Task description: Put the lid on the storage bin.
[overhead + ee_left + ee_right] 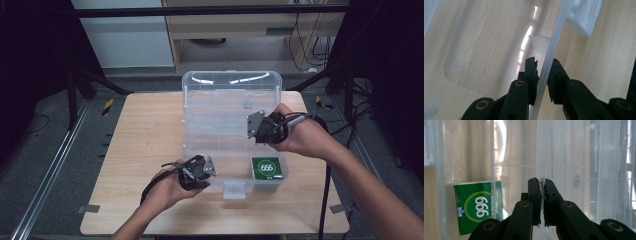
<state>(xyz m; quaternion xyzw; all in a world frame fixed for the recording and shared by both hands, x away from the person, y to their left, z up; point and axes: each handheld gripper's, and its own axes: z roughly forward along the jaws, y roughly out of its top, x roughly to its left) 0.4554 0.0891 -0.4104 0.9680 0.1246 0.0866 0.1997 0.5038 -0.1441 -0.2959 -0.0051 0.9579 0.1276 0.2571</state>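
High view: one clear plastic box [227, 100] stands open at the centre of a wooden table [145, 140], its lid raised at 12 o'clock and a white latch [234, 189] on its front wall at 6 o'clock. One green packet [268, 168] lies in the box's corner at about 4 o'clock; it carries a white circle with three digits that read "666" from this side. Two hands come in from 6 o'clock, each with one gripper. The left gripper [209, 169] sits at the box's front wall, at 7 o'clock. The right gripper [252, 128] is over the box's right side, at 3 o'clock, and bears a grey plate.

Left gripper view: the two black jaws stand on either side of the box's thin front wall [549, 65] and pinch it, one inside and one outside. The latch [585, 15] shows at 1 o'clock, over bare table [604, 57].

Right gripper view: the two jaws are pressed together on a thin clear sheet of the box [541, 157] that runs up between them. The packet [477, 207] lies at 9 o'clock behind a clear wall; here the digits read "999", with a small blue mark beside them, too small to read.
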